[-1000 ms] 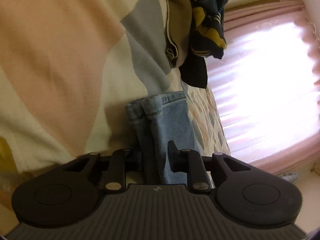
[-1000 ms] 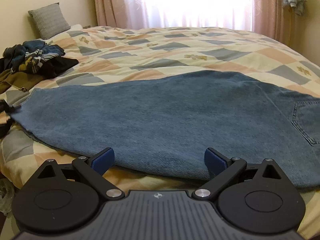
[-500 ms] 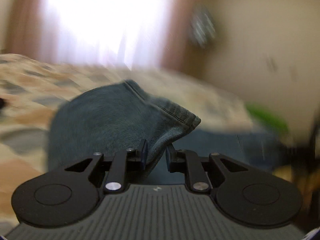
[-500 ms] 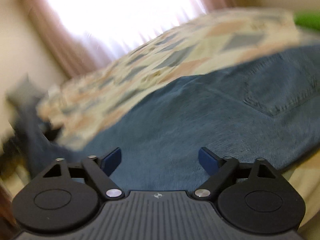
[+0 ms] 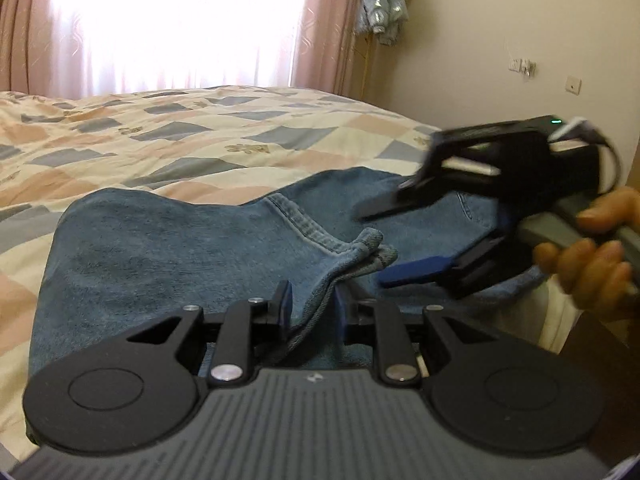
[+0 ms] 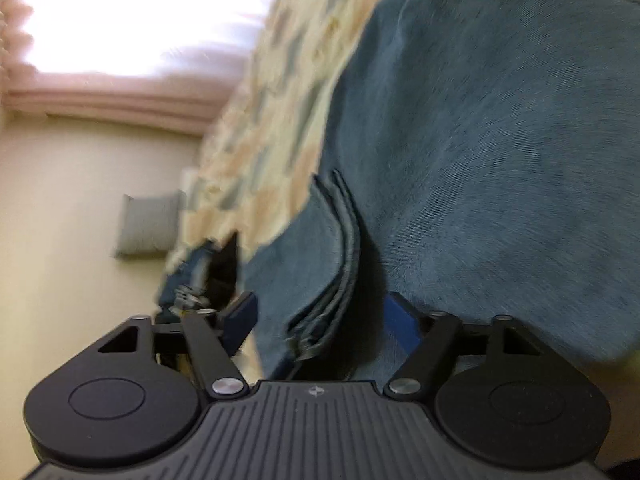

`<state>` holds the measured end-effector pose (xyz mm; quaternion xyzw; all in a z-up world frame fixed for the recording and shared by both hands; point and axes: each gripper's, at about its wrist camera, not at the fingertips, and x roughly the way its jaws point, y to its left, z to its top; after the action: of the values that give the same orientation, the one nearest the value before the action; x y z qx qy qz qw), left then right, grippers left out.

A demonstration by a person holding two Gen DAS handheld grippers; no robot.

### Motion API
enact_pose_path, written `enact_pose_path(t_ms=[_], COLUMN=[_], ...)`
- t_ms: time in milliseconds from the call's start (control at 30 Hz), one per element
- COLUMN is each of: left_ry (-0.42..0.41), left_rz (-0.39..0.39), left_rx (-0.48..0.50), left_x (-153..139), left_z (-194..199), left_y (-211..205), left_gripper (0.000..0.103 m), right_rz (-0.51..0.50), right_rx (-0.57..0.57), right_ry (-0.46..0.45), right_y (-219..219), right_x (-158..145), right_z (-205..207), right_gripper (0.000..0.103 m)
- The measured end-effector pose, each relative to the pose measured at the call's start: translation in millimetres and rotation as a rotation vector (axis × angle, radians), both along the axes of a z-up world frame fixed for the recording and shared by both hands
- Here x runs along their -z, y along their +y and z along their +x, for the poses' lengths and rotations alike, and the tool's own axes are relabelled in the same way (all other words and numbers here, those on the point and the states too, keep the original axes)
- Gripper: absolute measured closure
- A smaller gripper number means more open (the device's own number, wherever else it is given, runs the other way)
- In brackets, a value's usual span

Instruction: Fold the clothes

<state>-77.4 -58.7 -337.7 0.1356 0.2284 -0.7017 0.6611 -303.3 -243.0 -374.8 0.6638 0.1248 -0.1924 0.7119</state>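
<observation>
Blue jeans (image 5: pixel 160 248) lie across the bed, one leg folded back over the rest. My left gripper (image 5: pixel 310 300) is shut on the leg's hem (image 5: pixel 360 252), with the denim pinched between its pads as the jaws are opening very slightly. My right gripper (image 5: pixel 372 245), held by a person's hand (image 5: pixel 592 256), comes in from the right, rolled on its side. In the right wrist view, the right gripper (image 6: pixel 320 304) straddles the layered hem edge (image 6: pixel 340 260). Its jaws are closing and the pads stand clear of the cloth. More of the jeans (image 6: pixel 500 140) fills the right of that view.
A patchwork bedspread (image 5: pixel 200 136) covers the bed under the jeans. Pink curtains (image 5: pixel 320 24) frame a bright window behind it. A garment (image 5: pixel 380 12) hangs by the wall. A grey pillow (image 6: pixel 148 224) and a blurred pile of dark clothes (image 6: pixel 216 272) lie at the bed's far end.
My left gripper has swung the hem across the bed, folding the leg over, and rolled upright. My right gripper has rolled onto its side, reached the hem, and its jaws have narrowed.
</observation>
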Motion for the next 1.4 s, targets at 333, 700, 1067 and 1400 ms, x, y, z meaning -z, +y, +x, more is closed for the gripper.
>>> enact_pose_path(t_ms=[333,700,1067,1400], left_ry=[0.077,0.207,0.15,0.144], left_rz=[0.009,-0.109,0.114,0.12], left_rx=[-0.033,-0.153,0.017,-0.003], left_x=[-5.8,-68.7,-26.7,-28.9], left_z=[15.9,62.4,-5.9,-18.5], left_y=[14.3,32.3,-76.7,-98.5], left_gripper=[0.082,0.068,0.068,0.066], right_rz=[0.057,-0.477,-0.306,-0.564], right_rx=[-0.093,-0.004,0.28,0.349], right_ry=[0.071,0.079,0.358,0.315], right_y=[-20.9,-24.5,-57.5,-57.3], right_x=[30.3,-95.7,-26.7,-85.9], right_z=[67.2,-22.0,-197.3,-235.4], right_gripper=[0.089,0.093,0.093,0.093])
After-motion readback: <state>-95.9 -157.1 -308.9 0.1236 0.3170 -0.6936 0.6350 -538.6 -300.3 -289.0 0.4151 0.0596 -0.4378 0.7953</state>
